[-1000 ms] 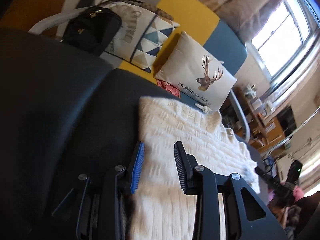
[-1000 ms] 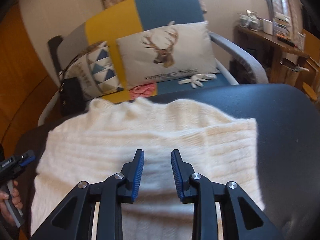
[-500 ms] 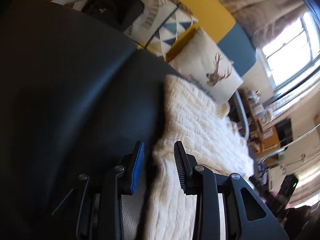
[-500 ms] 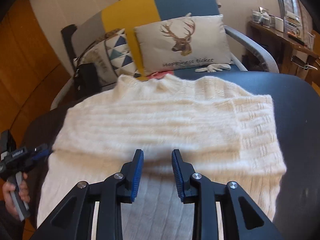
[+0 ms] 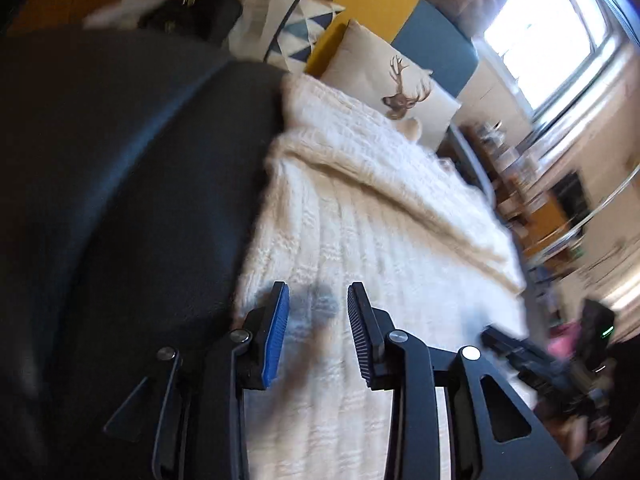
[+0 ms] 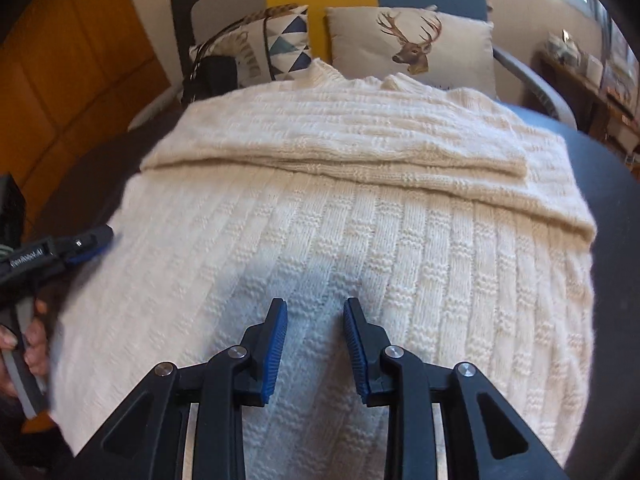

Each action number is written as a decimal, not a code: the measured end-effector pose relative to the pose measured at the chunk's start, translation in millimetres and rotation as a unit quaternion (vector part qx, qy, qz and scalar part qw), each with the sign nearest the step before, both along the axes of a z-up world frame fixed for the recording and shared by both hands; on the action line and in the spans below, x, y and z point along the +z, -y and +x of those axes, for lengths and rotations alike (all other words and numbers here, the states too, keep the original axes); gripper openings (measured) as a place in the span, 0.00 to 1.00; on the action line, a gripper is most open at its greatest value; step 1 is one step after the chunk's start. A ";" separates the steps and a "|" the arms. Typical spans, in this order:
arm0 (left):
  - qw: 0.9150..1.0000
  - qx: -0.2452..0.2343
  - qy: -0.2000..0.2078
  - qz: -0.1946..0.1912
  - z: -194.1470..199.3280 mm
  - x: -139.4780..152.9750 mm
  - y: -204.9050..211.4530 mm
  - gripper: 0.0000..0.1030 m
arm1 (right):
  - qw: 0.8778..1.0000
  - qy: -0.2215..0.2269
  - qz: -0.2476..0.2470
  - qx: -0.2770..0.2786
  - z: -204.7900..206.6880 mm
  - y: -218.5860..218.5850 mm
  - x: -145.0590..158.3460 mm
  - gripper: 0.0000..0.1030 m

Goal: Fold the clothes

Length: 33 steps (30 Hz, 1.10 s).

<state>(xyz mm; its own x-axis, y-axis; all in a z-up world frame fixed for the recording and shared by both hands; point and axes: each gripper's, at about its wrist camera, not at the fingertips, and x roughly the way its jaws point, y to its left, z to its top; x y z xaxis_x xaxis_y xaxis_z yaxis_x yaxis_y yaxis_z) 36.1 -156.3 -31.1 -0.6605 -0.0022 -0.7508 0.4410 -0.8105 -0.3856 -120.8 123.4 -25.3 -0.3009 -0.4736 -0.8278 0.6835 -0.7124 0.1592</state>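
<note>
Both grippers have pulled back toward the sweater's (image 6: pixel 360 248) hem; left gripper (image 5: pixel 316 320) and right gripper (image 6: pixel 316 332) hover spread, pinching nothing, sleeves already folded across

Cream ribbed-knit sweater (image 6: pixel 400 240) lay flat beneath and ahead of right claw (image 6: pixel 316 312); sleeves folded across chest; collar farthest.
</note>
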 end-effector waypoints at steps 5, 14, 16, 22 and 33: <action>0.995 -0.046 0.000 -0.087 7.0 14.8 -29.6 0.40 | 1.000 -0.006 -0.020 0.012 11.7 -3.6 14.6 0.28; 0.984 -0.043 0.067 -0.161 -4.0 -1.3 -60.9 0.41 | 0.999 -0.020 0.012 0.023 35.0 -10.4 1.8 0.30; 0.983 -0.040 0.070 -0.167 -1.3 0.9 -65.4 0.41 | 1.000 -0.015 0.001 0.015 36.7 -18.6 7.5 0.30; 0.978 -0.057 0.061 -0.192 11.5 11.6 -87.0 0.41 | 1.000 -0.012 -0.013 -0.005 47.3 -40.9 8.2 0.31; 0.976 -0.070 0.065 -0.197 22.8 10.8 -105.9 0.41 | 1.000 -0.012 -0.012 -0.014 56.3 -47.6 -2.9 0.35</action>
